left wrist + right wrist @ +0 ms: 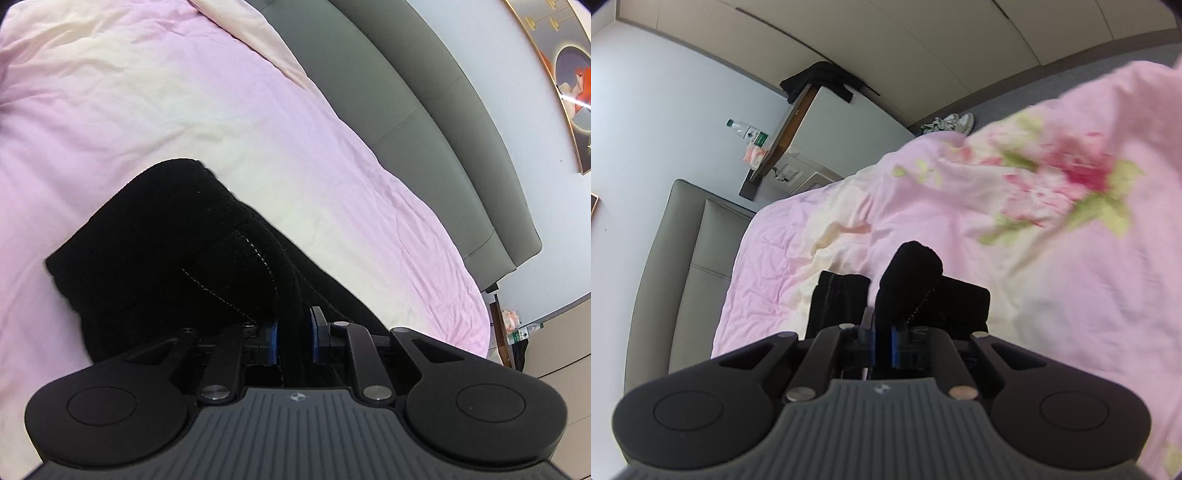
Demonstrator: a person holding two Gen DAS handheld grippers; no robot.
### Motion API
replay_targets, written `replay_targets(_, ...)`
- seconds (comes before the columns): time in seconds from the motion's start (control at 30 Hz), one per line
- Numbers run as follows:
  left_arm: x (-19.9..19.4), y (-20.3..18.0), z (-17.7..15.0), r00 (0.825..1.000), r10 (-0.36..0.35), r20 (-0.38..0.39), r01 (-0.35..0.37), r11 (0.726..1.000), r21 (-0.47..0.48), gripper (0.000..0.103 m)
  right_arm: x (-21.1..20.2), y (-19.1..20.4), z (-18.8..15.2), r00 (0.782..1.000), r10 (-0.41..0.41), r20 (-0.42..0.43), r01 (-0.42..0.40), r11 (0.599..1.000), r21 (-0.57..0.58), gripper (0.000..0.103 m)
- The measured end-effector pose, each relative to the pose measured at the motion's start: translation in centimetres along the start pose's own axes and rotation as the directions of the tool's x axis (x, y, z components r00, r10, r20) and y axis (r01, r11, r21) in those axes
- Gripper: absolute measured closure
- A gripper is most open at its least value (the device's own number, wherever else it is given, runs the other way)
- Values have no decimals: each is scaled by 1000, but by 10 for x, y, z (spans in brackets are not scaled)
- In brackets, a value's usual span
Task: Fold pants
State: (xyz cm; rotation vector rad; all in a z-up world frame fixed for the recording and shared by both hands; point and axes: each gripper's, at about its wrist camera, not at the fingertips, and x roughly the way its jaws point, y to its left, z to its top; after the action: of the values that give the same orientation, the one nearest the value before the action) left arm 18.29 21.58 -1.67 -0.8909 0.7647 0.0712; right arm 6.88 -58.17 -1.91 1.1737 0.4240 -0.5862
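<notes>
Black pants (155, 251) with pale stitching lie on the pink bedsheet (184, 110). My left gripper (294, 334) is shut on a thick fold of the black fabric, which runs between its blue pads (274, 338). In the right wrist view the pants (908, 280) rise in a bunched hump from my right gripper (882, 345), which is shut on the cloth; its blue pads (894, 347) press the fabric. Another part of the pants (836, 299) hangs just left of that hump. Both held parts are lifted off the sheet.
A grey padded headboard (424, 122) borders the bed, with a framed picture (565, 74) on the wall above. A bedside table (798, 122) carries a water bottle (746, 131) and dark clothes (820, 81). Shoes (951, 123) lie on the floor. A flowered quilt (1071, 177) covers the bed's right side.
</notes>
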Motion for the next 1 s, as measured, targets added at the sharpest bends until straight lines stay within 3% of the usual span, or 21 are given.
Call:
replay_targets(0.2, 35, -27, 26, 999, 44, 11, -44, 998, 40, 85, 69, 67, 13, 1000, 16, -11, -16, 998, -59, 100)
replay_targets(0.37, 67, -45, 55, 996, 83, 19, -83, 997, 10, 85, 144, 129, 20, 1000, 13, -24, -15, 997, -70, 100)
replay_targets(0.47, 106, -53, 77, 989, 150, -19, -150, 988, -21, 84, 201, 162, 16, 999, -27, -37, 25, 999, -48, 100)
replay_targets(0.57, 146, -52, 85, 971, 233, -48, -234, 972, -9, 80, 247, 189, 7, 994, -91, -60, 85, 992, -97, 100)
replay_targets(0.63, 164, -53, 86, 957, 283, -67, -282, 959, 33, 80, 275, 199, 1, 988, -93, -125, 75, 987, -141, 93)
replay_targets(0.7, 164, -50, 88, 961, 271, -56, -270, 962, 30, 76, 288, 208, -2, 983, -122, -139, 95, 978, -183, 75)
replay_targets(0.77, 153, -36, 99, 979, 200, -29, -201, 977, -77, 76, 276, 207, 4, 995, -76, -66, 67, 988, -137, 56)
replay_targets(0.8, 142, -17, 105, 994, 112, 9, -107, 969, -221, 71, 265, 203, 10, 1000, -23, -21, 21, 995, -100, 55)
replay_targets(0.83, 136, 13, 106, 998, -13, 61, 38, 904, -427, 66, 257, 198, 15, 1000, 19, 19, -17, 997, -70, 54)
replay_targets(0.87, 133, 41, 101, 981, -123, 153, 191, 780, -596, 41, 252, 194, 20, 999, 30, 42, -28, 998, -59, 52)
replay_targets(0.9, 132, 58, 101, 969, -159, 188, 245, 707, -664, 34, 249, 192, 23, 999, 12, 44, -9, 997, -74, 52)
replay_targets(0.93, 127, 61, 108, 983, -106, 147, 176, 746, -643, 40, 249, 191, 25, 999, -24, 34, 28, 993, -111, 52)
replay_targets(0.97, 118, 57, 117, 994, -18, 109, 76, 826, -558, 45, 247, 189, 24, 998, -54, 28, 58, 986, -154, 52)
replay_targets(1.0, 107, 50, 119, 992, 60, 108, -3, 887, -461, 46, 244, 184, 22, 997, -74, 28, 78, 978, -191, 52)
